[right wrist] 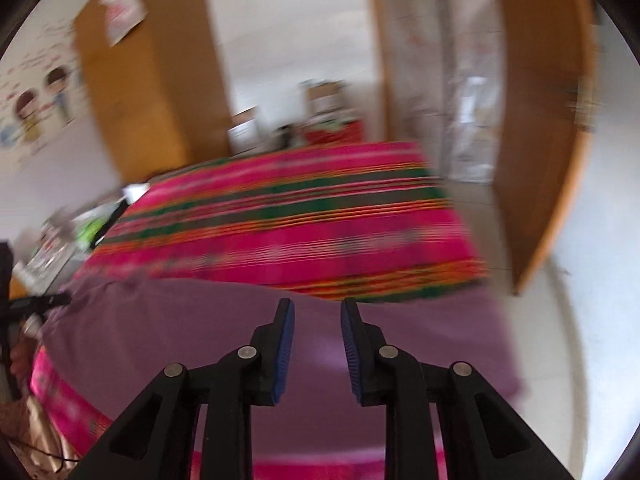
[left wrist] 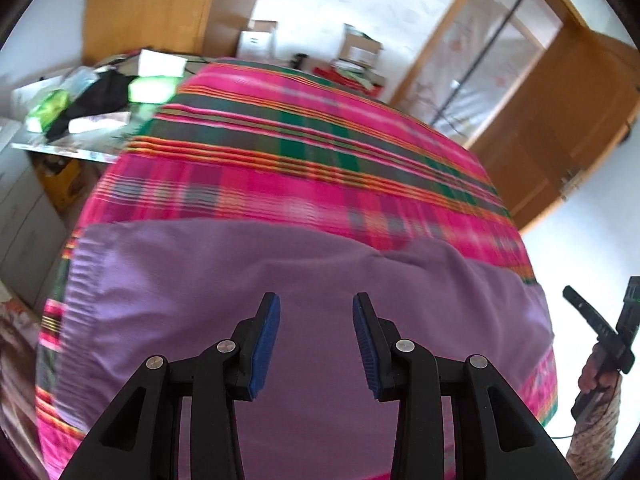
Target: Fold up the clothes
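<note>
A lilac garment (left wrist: pixel 240 272) lies spread flat on the near part of a bed with a pink, green and orange plaid sheet (left wrist: pixel 320 152). My left gripper (left wrist: pixel 316 300) hovers over the garment, open, with nothing between its blue pads. In the right wrist view the same garment (right wrist: pixel 180 320) is blurred, and my right gripper (right wrist: pixel 317 305) stands above it with a narrower gap and nothing between the pads. The right gripper's body (left wrist: pixel 600 328) shows at the left wrist view's right edge, held by a hand (left wrist: pixel 596 376) off the bed's corner.
A cluttered side table (left wrist: pixel 80 120) with green packets and a dark cloth stands left of the bed. Cardboard boxes (left wrist: pixel 360 48) sit beyond the far edge. A wooden door (left wrist: pixel 560 120) and white floor (left wrist: pixel 580 248) lie to the right.
</note>
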`<state>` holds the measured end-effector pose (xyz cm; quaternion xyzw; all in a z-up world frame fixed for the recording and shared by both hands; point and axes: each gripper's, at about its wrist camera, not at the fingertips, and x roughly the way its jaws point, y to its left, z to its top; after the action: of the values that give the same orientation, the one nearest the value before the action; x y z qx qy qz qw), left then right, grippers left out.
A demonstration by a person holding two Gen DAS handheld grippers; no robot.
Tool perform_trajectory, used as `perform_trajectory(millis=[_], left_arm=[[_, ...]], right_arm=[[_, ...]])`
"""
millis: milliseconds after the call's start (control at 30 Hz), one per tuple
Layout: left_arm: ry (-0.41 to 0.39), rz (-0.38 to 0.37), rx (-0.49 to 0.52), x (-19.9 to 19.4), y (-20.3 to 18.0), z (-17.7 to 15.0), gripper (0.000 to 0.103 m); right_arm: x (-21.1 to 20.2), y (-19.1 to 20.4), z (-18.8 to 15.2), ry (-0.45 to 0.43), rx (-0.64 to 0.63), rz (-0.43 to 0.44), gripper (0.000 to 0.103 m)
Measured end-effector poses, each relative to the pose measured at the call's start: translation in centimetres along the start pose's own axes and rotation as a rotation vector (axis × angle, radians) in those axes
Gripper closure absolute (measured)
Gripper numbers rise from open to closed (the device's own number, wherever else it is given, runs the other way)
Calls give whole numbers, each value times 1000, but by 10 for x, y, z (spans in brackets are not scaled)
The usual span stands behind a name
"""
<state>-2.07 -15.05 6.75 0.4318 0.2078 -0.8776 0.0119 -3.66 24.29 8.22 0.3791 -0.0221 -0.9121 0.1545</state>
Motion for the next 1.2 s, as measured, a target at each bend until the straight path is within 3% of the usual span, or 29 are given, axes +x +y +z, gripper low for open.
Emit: perform_trajectory(millis=[233, 400, 567, 800, 933, 1067, 1200], left_arm=[[-3, 61, -75, 17, 34, 16, 64], [15, 72, -109, 25, 50, 20, 64], [26, 77, -128, 32, 62, 26, 64], [54, 76, -151, 43, 75, 33, 64], [63, 70, -158, 46, 78, 33, 64], [69, 65, -159, 45, 80, 30, 64], [74, 48, -180, 45, 84, 28, 64]], right_arm=[[74, 61, 24, 100, -97, 230, 78], [118, 76, 38, 195, -57, 341, 77], [144, 89, 46, 266, -37, 432, 68], [173, 111, 50, 376, -63, 537, 67], [185, 120, 49, 457, -60, 624, 67], [190, 124, 46, 515, -26, 765, 65], [191, 133, 39, 565, -39, 814, 65]])
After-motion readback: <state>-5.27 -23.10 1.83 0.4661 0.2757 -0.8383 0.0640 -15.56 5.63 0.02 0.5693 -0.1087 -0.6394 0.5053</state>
